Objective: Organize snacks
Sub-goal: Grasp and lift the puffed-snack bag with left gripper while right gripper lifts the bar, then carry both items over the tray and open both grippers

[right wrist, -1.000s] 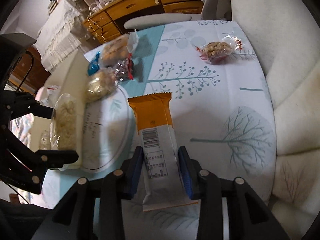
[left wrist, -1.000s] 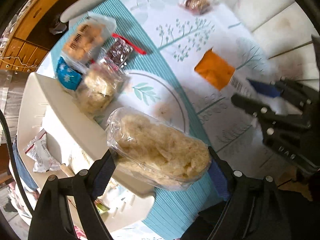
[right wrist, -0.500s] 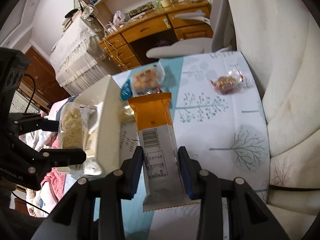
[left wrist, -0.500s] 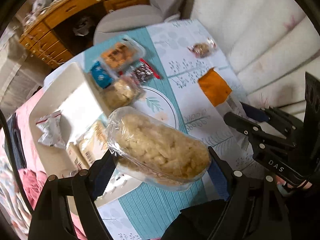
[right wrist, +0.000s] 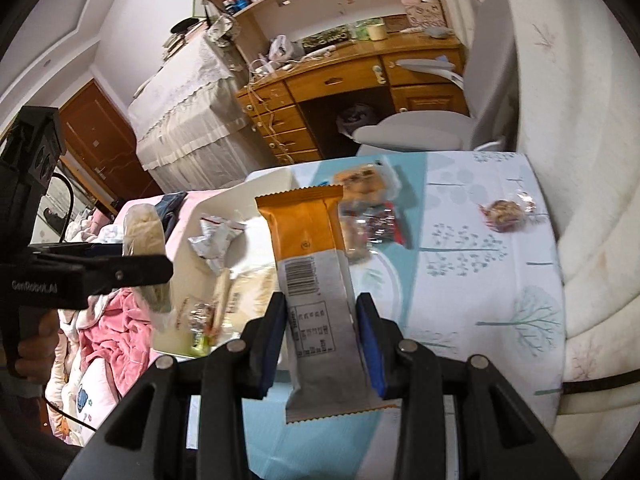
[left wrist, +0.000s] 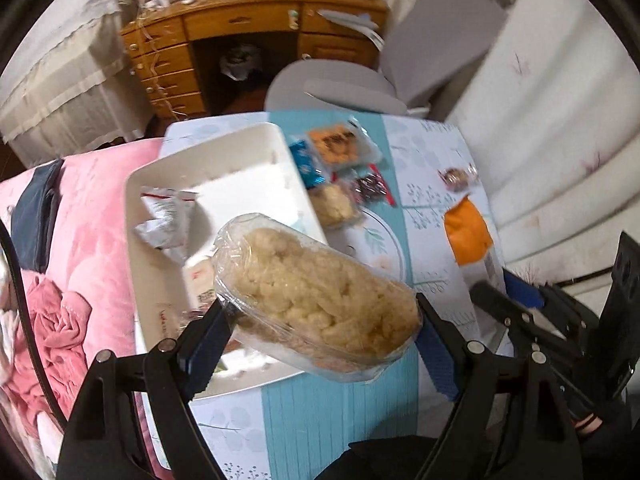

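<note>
Left gripper (left wrist: 320, 320) clamps puffed-snack bag (left wrist: 316, 300), held over white bin (left wrist: 134, 216) edge. Right gripper (right wrist: 320, 336) pinches orange bar (right wrist: 314, 300) above table. Risk: slick wrappers slip, bag catches bin rim, grippers collide.

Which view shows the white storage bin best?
The left wrist view: the white storage bin shows its rim and floor from above, though the puffed snack pack covers its near corner. In the right wrist view the orange wrapper bar hides much of it.

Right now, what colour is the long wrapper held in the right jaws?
The long wrapper is orange at the far end and silver-grey nearer the jaws, with a barcode; the right wrist view shows it best.
</note>
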### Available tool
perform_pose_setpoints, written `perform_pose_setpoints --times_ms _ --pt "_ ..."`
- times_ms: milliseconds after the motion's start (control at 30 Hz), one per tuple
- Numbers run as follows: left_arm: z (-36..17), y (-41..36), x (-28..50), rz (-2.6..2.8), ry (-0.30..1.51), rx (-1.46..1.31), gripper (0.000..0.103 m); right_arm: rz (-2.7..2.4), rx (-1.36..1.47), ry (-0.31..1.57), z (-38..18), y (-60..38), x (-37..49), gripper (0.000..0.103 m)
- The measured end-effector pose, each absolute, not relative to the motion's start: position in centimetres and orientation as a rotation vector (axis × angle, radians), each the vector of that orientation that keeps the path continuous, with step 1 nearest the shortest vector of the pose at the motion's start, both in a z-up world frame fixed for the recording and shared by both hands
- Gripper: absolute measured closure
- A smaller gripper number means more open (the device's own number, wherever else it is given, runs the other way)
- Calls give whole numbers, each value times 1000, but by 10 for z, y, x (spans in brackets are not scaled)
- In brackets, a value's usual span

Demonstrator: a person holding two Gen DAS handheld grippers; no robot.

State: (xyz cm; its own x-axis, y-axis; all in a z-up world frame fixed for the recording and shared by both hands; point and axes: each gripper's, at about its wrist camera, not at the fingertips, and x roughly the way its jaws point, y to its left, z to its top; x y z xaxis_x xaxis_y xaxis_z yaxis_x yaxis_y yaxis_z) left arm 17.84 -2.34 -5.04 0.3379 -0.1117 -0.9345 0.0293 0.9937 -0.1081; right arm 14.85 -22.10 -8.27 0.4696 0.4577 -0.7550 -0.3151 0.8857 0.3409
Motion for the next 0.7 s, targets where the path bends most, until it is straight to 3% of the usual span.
perform_pose_setpoints --times_ms 400,700 --pt "-48 72 155 -128 1117 -171 18 482 150 977 -74 -137 130 67" --pt "-76 112 157 -186 1150 -197 18 404 189 1013 -88 -91 120 67"
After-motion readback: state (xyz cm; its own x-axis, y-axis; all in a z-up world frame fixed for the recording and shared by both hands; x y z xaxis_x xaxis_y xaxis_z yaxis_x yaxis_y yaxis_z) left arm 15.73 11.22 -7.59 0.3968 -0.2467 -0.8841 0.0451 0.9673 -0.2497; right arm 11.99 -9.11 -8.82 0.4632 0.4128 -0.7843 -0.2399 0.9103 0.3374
